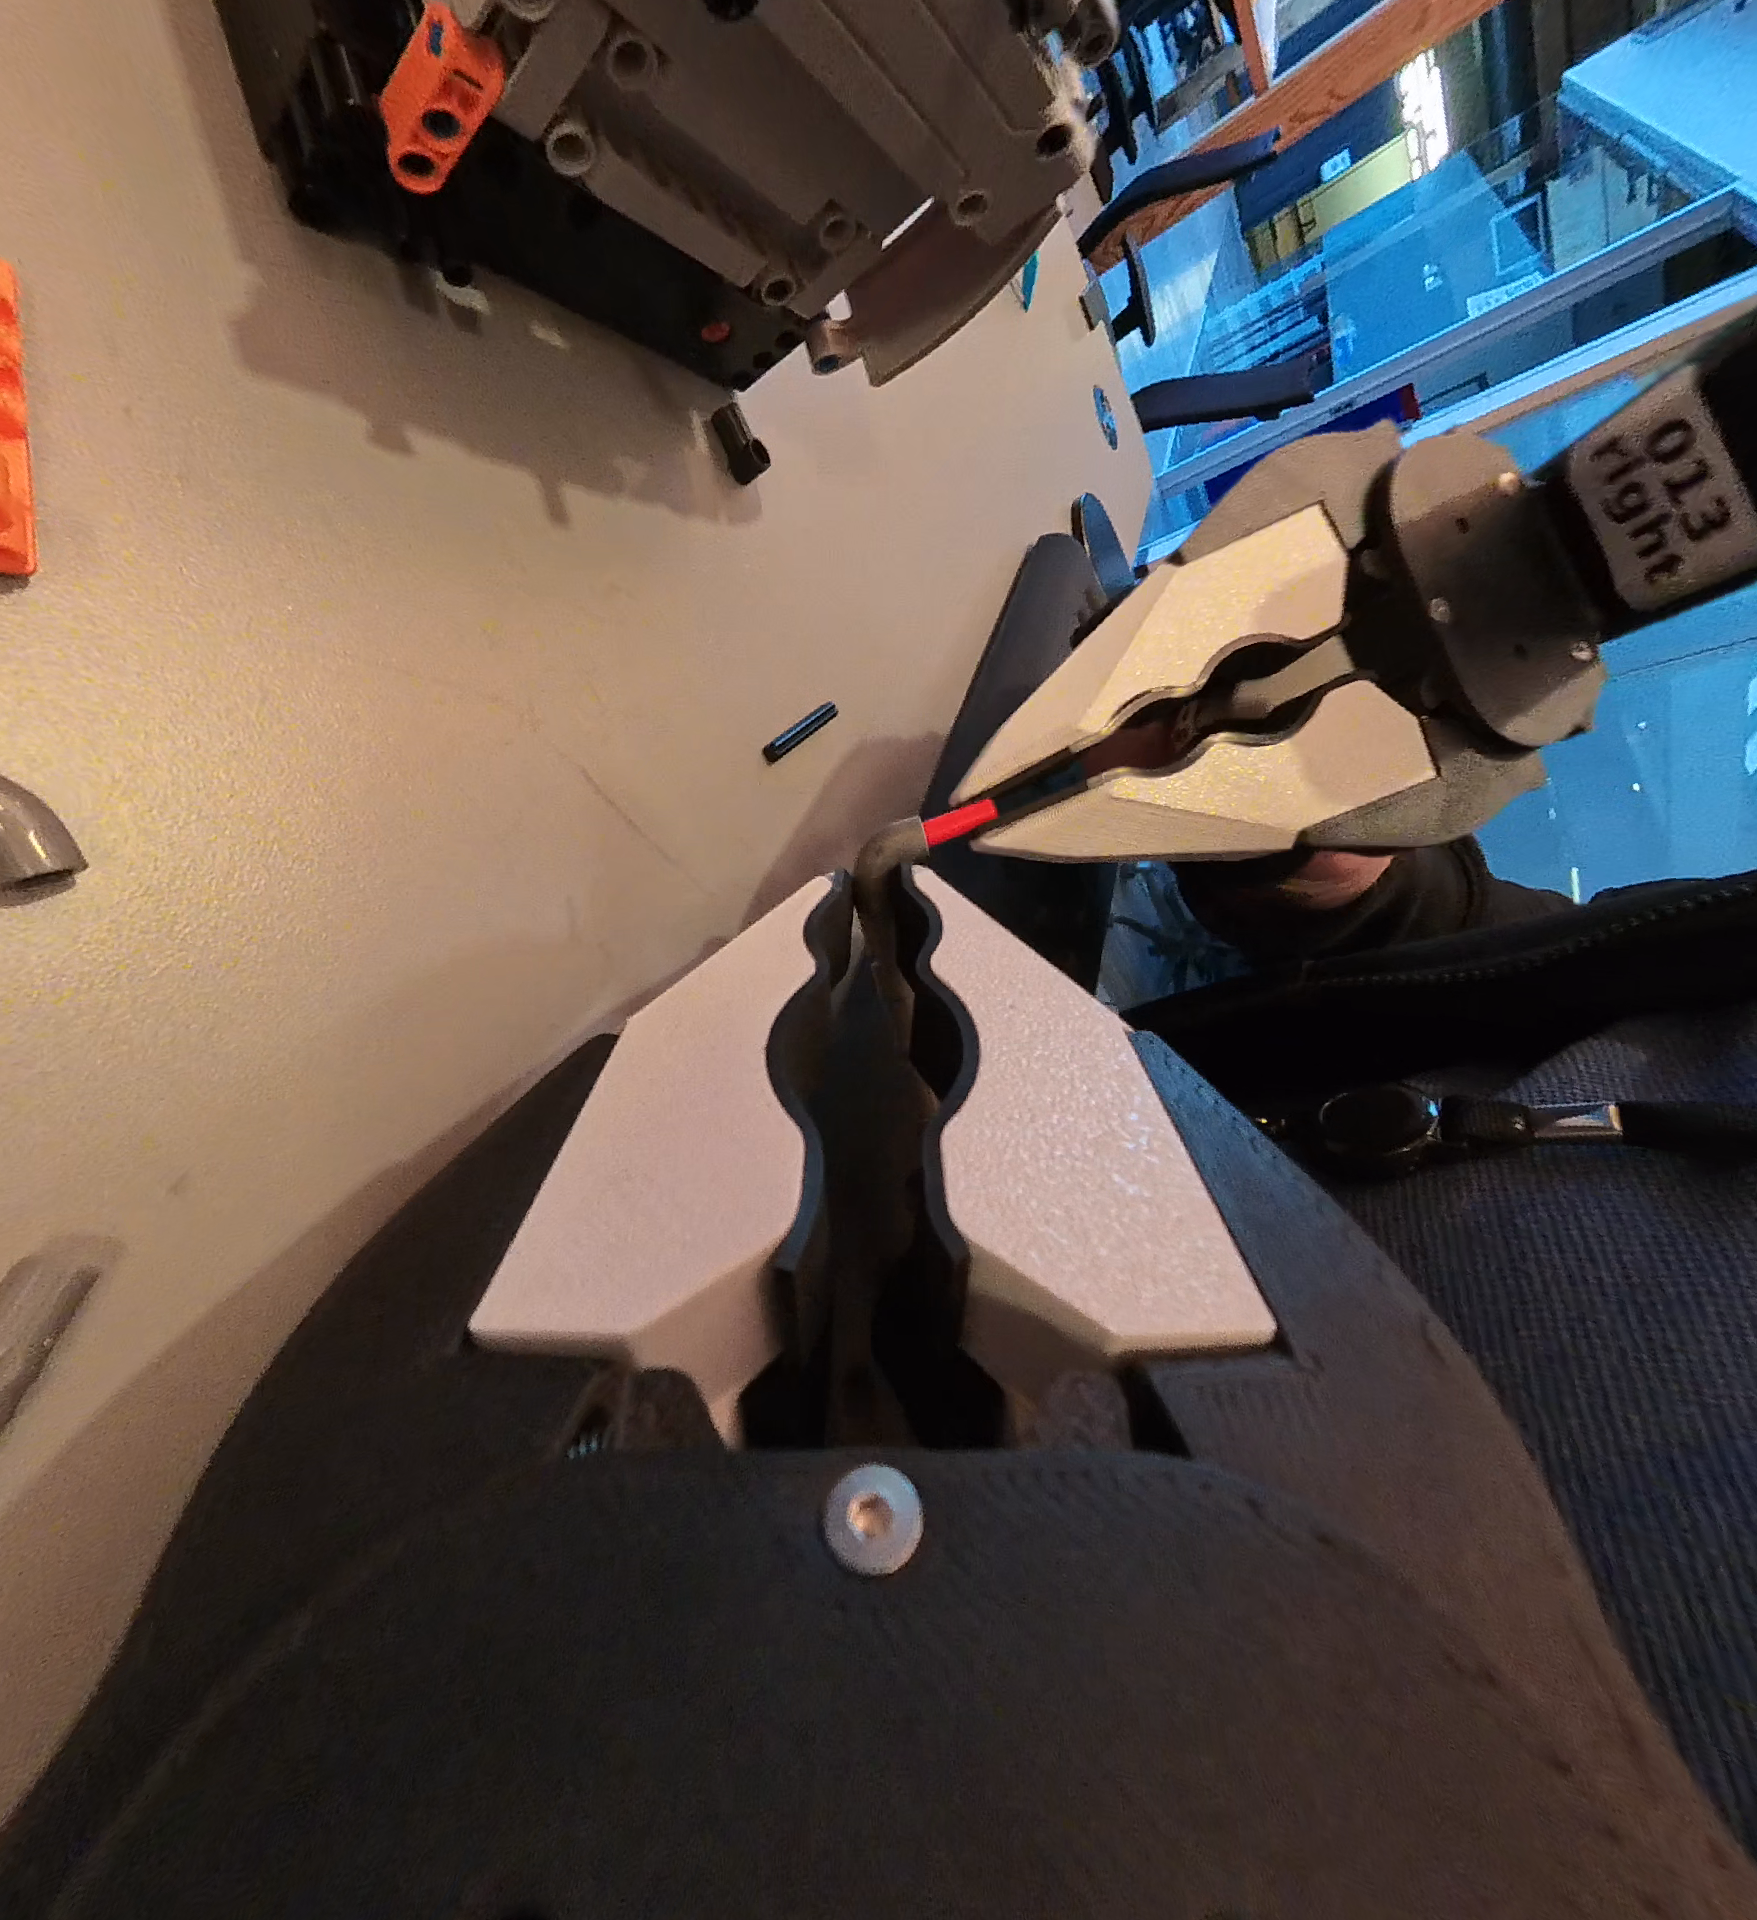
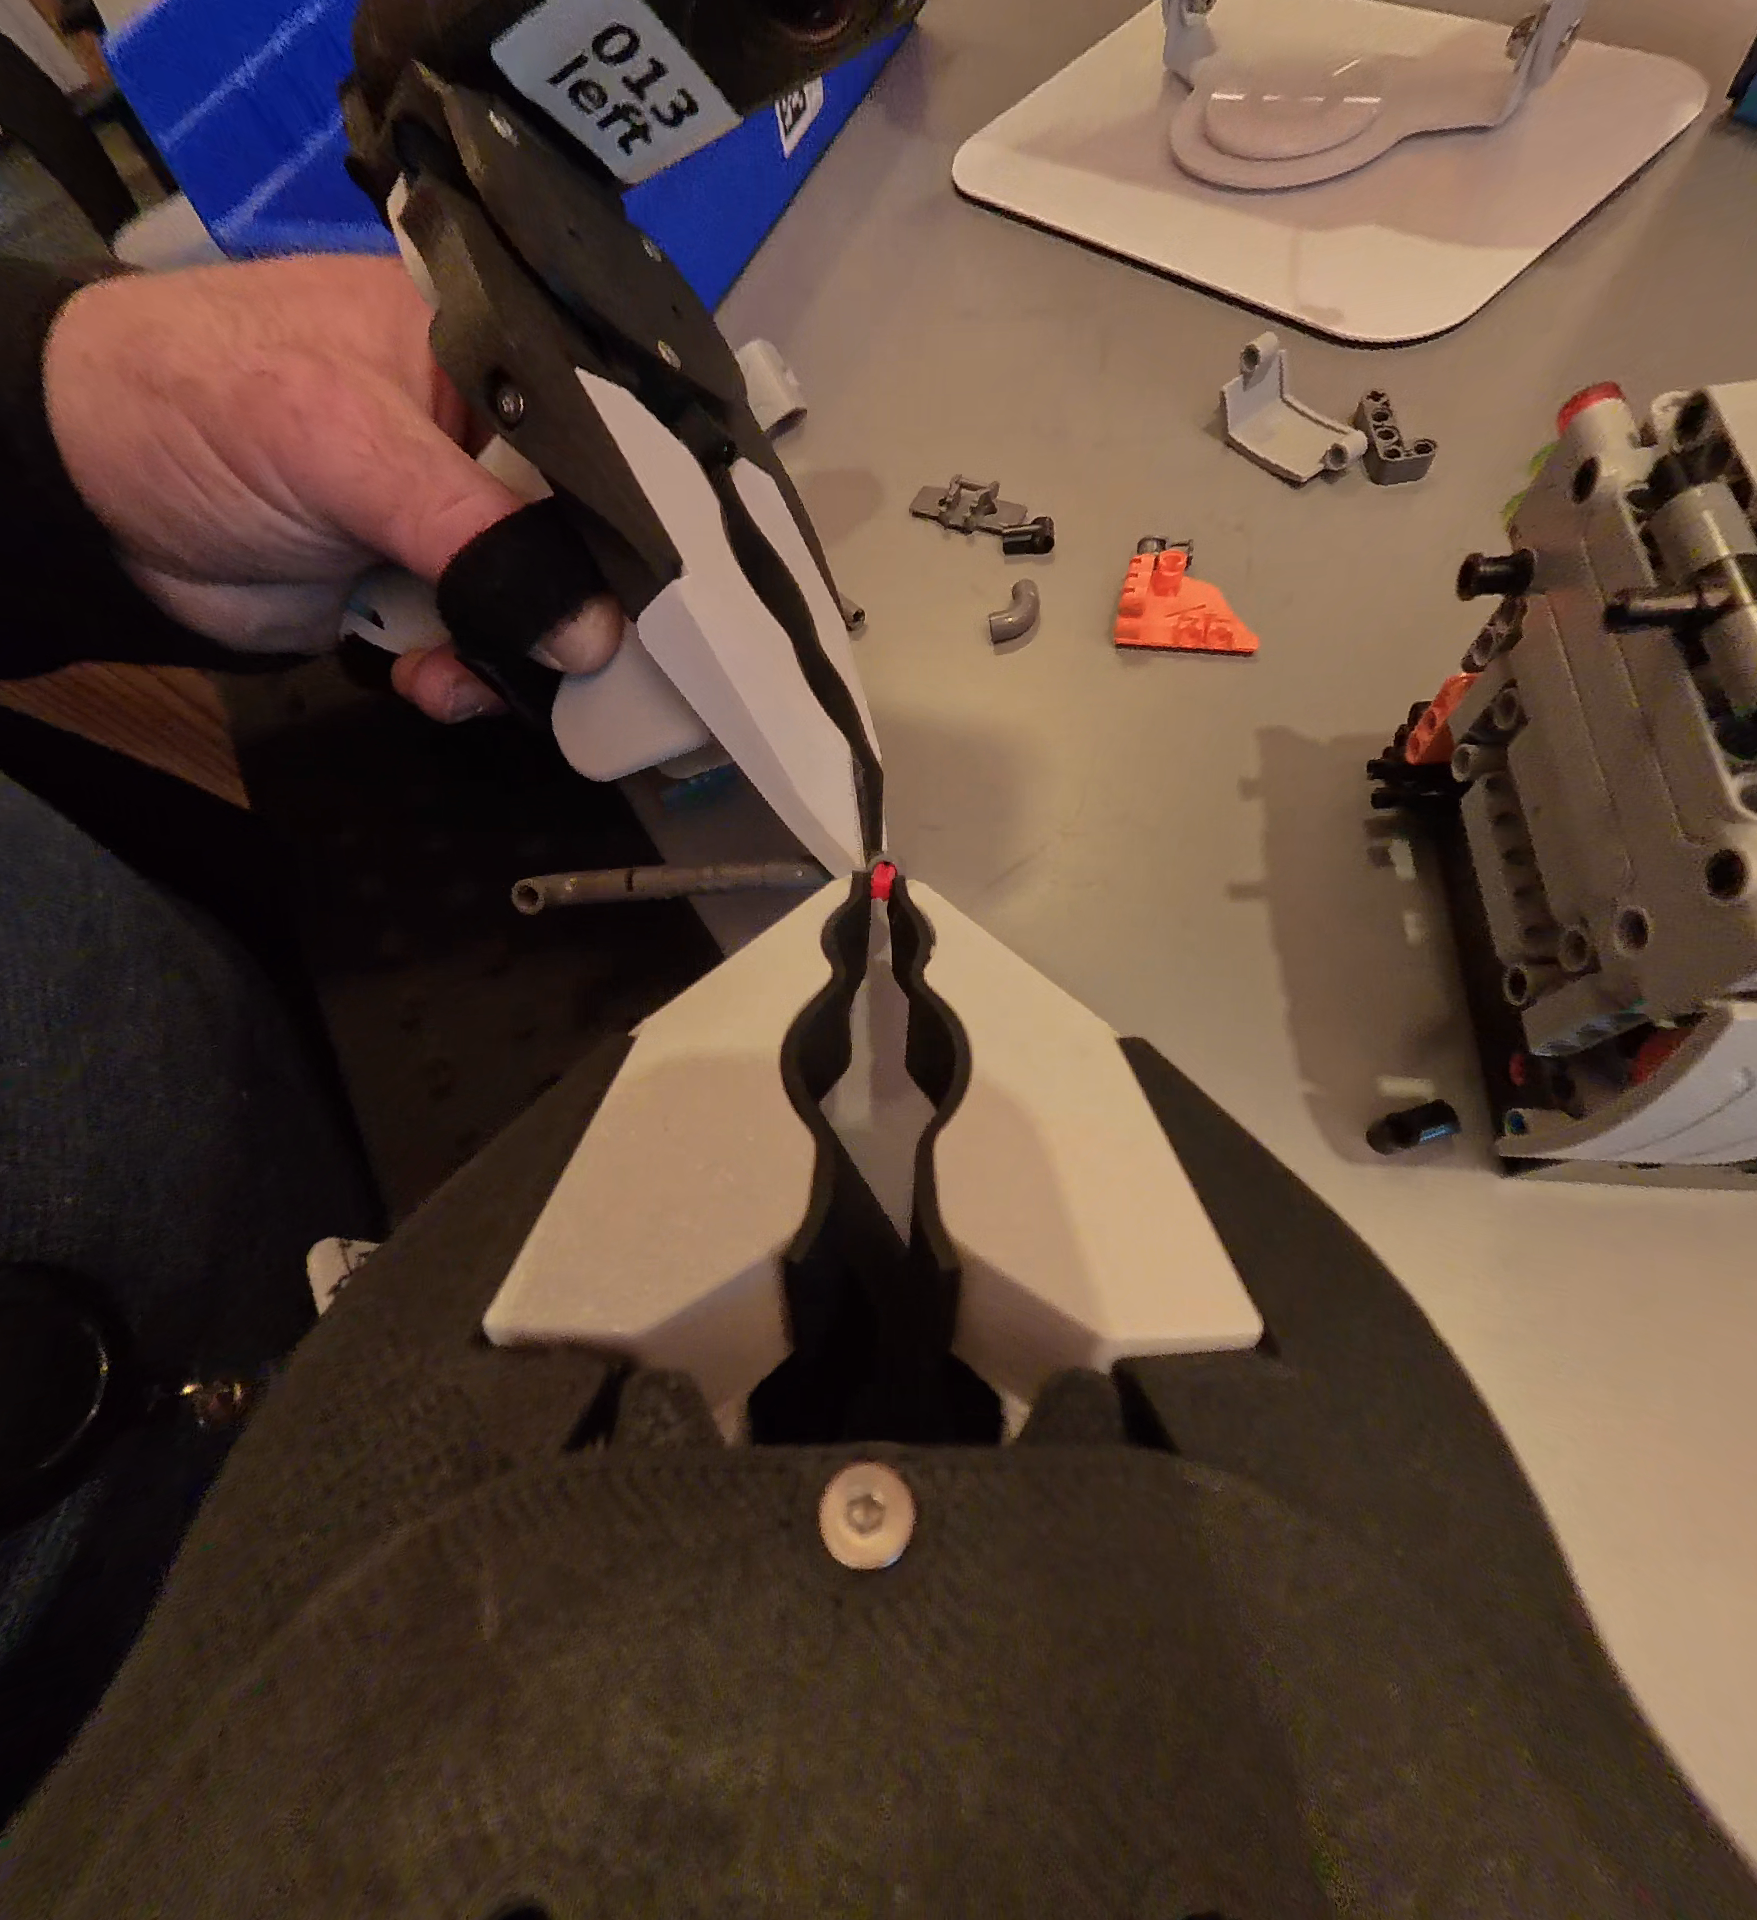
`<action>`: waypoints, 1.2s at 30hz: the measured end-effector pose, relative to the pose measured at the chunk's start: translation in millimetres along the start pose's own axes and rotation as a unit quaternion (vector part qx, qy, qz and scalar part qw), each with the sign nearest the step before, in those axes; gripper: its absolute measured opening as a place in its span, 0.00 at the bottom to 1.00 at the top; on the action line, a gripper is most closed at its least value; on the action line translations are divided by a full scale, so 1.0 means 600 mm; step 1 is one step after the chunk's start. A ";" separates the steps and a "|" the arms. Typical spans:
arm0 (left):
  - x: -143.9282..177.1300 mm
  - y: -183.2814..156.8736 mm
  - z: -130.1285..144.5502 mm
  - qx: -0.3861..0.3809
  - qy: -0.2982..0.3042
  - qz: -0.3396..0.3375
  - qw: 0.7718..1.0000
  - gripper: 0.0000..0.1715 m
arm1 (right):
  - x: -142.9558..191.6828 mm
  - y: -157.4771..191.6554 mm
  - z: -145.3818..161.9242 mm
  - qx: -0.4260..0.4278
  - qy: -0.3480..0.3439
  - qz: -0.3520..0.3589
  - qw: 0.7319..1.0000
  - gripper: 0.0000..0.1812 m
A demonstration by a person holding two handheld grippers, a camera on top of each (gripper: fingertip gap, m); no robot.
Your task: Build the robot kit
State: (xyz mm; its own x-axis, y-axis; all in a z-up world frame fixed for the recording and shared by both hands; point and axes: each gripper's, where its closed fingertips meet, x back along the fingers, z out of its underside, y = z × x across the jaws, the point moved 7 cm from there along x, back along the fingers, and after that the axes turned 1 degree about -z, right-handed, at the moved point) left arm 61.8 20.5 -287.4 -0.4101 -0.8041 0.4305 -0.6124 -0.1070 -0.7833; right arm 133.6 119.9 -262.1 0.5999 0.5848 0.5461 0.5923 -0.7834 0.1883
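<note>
Left jaws: left gripper [image 1: 869, 883] pinching grey bent tube [image 1: 886, 844].
Right jaws: right gripper [image 2: 879, 883] clamped on red pin [image 2: 883, 881], its tip meeting the tube's elbow.

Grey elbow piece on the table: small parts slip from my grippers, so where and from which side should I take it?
Probably from above, closing across one straight leg of the grey elbow piece, not the bend. It lies flat on the table, apart from the orange wedge beside it, leaving room on both sides.
</note>
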 end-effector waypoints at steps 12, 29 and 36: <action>-0.002 0.003 0.004 -0.016 0.001 -0.020 1.000 0.02 | -0.007 0.006 -0.002 0.070 0.047 0.020 0.996 0.00; -0.008 0.002 0.012 -0.027 0.037 -0.003 0.999 0.02 | -0.008 0.013 -0.010 0.340 0.150 -0.051 0.927 0.00; -0.001 0.000 0.005 -0.028 0.008 0.004 1.000 0.02 | -0.005 -0.003 -0.016 0.213 0.095 -0.056 0.971 0.00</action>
State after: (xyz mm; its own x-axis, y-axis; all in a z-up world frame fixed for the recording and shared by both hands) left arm 64.0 19.4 -289.2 -0.4256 -0.7957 0.4310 -0.6451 -0.0672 -0.7611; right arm 125.4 117.3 -256.3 0.4320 0.5804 0.6903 0.8415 -0.5348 -0.0770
